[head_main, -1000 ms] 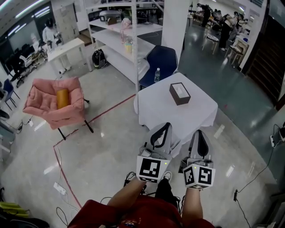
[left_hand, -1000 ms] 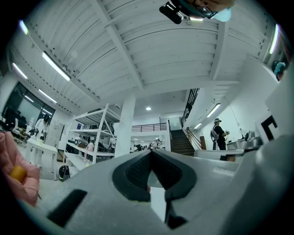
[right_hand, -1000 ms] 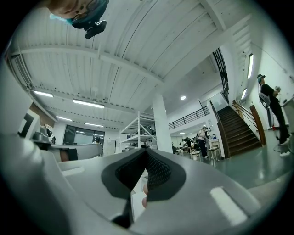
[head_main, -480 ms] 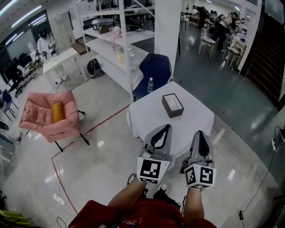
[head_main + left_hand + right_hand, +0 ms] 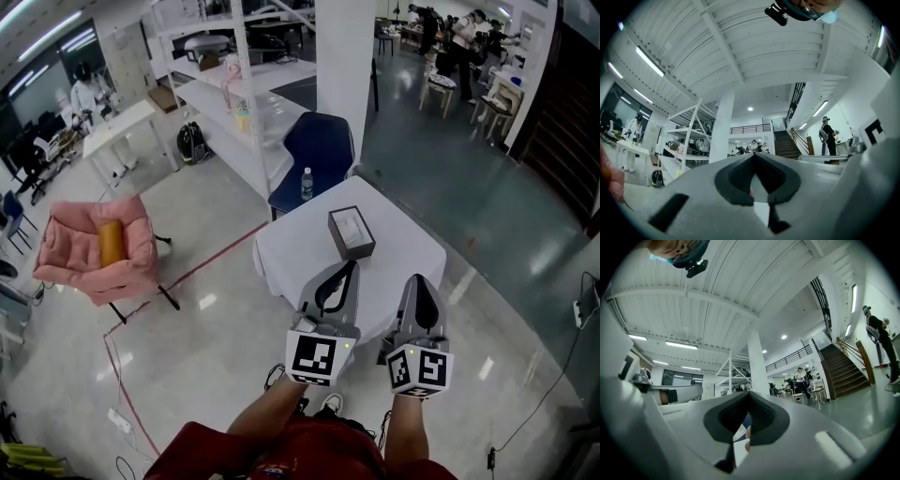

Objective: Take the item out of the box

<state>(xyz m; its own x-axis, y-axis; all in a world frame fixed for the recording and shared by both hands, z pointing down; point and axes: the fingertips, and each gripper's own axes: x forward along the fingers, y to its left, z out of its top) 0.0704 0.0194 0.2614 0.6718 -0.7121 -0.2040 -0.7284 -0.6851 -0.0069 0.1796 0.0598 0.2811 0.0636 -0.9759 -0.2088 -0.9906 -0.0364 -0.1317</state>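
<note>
**Left tool** (image 5: 349, 272) **and right tool** (image 5: 418, 284): both are held low in front of the person. Each has its jaws pressed together on nothing, with the tips aimed toward 12 o'clock.

**Step in hand (judged):** this is the approach, and nothing has been taken out yet. The next move likely calls for three things:
- bringing the tools over the box (image 5: 351, 232);
- spreading one pair of jaws;
- steadying the box with the other tool while the item is drawn up.

**Box:** it lies at about 12 o'clock from the left tool's tips, clear of both tools. It is dark, oblong and low-walled, and its top shows a pale panel. Whether that panel is the item, a lid or an opening cannot be told from here.

**Counter** (image 5: 403, 248): it is draped in white. The box rests toward its 10 o'clock side, with its long axis running roughly 11 to 5 o'clock.

**Outward:**
- a small bottle (image 5: 307, 184) stands just beyond the counter's 11 o'clock edge, though what it stands on is unclear;
- a blue chair (image 5: 319, 148) is just behind the bottle;
- white shelving (image 5: 239, 94) is farther out toward 11 o'clock;
- a pink armchair (image 5: 89, 246) is at 9 o'clock, well apart.
</note>
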